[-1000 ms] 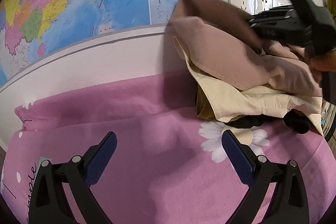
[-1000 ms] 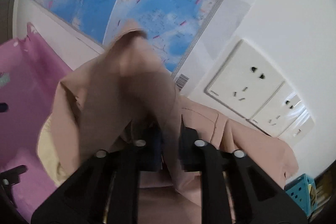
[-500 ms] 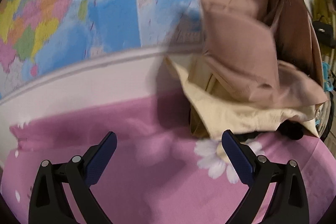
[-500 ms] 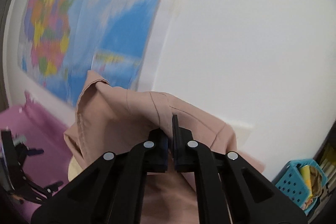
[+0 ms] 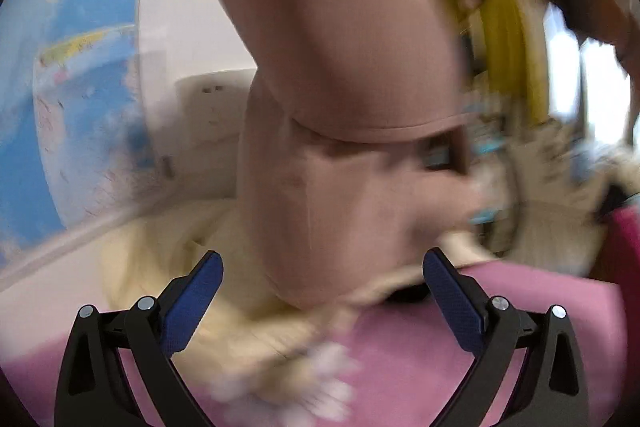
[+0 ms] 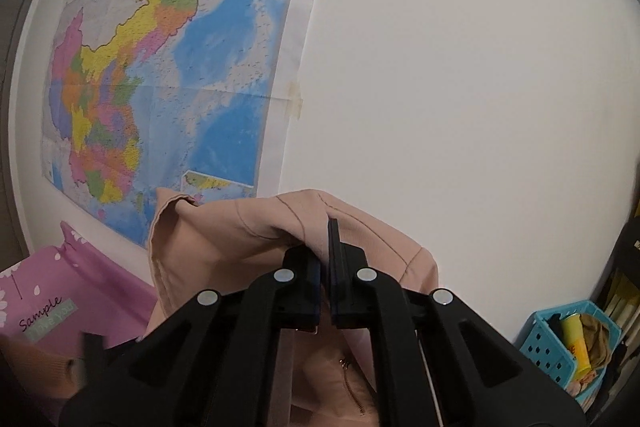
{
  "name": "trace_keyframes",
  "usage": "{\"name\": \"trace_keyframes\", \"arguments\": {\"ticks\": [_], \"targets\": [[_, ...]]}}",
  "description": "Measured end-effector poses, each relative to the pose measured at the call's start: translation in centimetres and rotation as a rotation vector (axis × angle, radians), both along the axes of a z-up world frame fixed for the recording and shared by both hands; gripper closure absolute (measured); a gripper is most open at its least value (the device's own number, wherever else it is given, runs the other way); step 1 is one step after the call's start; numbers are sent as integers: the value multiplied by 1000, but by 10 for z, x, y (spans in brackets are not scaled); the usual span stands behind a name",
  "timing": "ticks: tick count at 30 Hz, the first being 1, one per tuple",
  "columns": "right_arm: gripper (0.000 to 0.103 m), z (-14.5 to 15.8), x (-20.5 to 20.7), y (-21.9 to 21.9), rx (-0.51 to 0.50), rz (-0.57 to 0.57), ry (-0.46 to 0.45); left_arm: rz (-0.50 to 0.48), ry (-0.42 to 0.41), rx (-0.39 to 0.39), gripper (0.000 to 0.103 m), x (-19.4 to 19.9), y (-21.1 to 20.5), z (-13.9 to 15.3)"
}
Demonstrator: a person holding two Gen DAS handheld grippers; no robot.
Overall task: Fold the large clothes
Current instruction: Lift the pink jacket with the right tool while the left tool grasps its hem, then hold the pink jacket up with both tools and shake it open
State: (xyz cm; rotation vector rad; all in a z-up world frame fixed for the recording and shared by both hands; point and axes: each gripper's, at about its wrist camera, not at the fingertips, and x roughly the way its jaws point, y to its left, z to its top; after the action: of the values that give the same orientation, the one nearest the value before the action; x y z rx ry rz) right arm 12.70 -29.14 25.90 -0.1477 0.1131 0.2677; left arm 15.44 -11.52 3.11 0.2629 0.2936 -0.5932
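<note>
Lifted higher now: my right claw (image 6: 325, 267) clamps pink jacket (image 6: 248, 223) w/ map (image 6: 168, 75) behind; left claw (image 5: 322, 291) wide, jacket hanging between, cream garment (image 5: 256, 323) below.

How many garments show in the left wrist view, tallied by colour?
Dusty-pink garment, hanging, pinched by the shut right gripper: 1
Cream garment, lying on the pink sheet between the open left gripper's fingers: 1
Total: 2, though blur may hide more in the pile.
</note>
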Motion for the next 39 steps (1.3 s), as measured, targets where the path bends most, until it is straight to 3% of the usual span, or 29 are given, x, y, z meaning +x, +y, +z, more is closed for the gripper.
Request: {"name": "trace_keyframes", "arguments": {"ticks": [1,3,4,6,9,12,15,18,21,25,31,35,39], "targets": [[100,-2,-4,-3,3,-4,0,19,27,-3,15,10,-6,1],[100,-3,-8,-8,13,-3,4,45,109,-52,59,31,-7,5],[100,-4,-11,-10,7,-13,4,39,133,-73,88,36,-6,9],[100,0,-20,-17,6,-41,1,39,154,-119,91,33,-5,25],[101,16,-42,-27,5,-72,-39,30,94,-171,92,6,-1,61],[101,53,-93,-36,30,-72,-138,26,25,-247,92,-29,18,113],[101,88,-157,-33,26,-42,-261,45,-145,-295,91,-88,42,182],[101,112,-210,-31,36,-18,-312,68,-224,-347,90,-146,76,232],[101,114,-253,-28,41,37,-331,121,-314,-362,89,-209,125,270],[101,96,-293,-15,57,136,-300,185,-340,-285,89,-251,156,280],[100,57,-326,10,136,345,-222,305,-332,-134,89,-319,202,269],[100,31,-287,43,185,431,-113,435,-311,-40,89,-335,223,249],[100,-2,-202,96,202,465,47,550,-164,-17,89,-293,258,220]]}}
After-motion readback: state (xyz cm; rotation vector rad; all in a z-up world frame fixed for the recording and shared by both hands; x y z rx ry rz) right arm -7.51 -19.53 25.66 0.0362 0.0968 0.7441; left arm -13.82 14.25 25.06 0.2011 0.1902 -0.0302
